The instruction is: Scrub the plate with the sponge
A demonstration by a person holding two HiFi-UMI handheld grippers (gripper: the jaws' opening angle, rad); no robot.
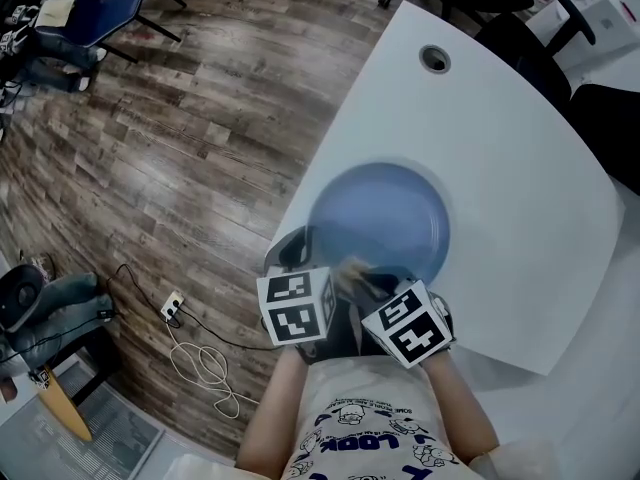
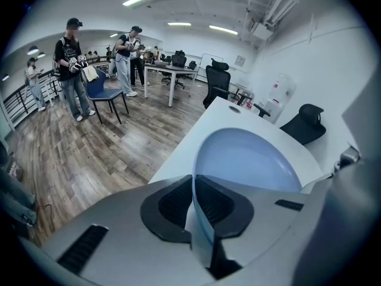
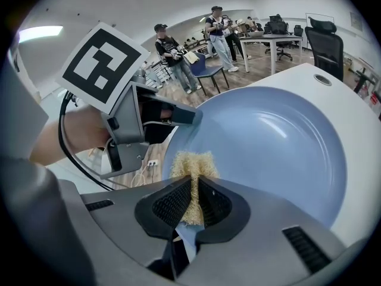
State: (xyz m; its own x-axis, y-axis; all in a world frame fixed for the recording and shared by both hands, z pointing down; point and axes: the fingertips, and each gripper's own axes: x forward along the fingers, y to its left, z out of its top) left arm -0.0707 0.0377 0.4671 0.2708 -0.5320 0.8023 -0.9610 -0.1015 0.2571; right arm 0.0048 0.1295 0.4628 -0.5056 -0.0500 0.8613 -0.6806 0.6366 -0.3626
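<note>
On plate [image 1: 385, 218]: left tongs [image 2: 194, 189]; right tongs [image 3: 191, 188] pinch sponge [image 3: 191, 162].

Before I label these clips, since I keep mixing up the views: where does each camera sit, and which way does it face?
Head view: on the person's head, looking steeply down at the blue plate and white table; forearms and marker cubes show.
Left gripper view: rides the left tongs, shut on the plate's rim, facing the room.
Right gripper view: rides the right tongs, shut on the sponge, facing the plate's face.
Shared by all: the plate.
</note>
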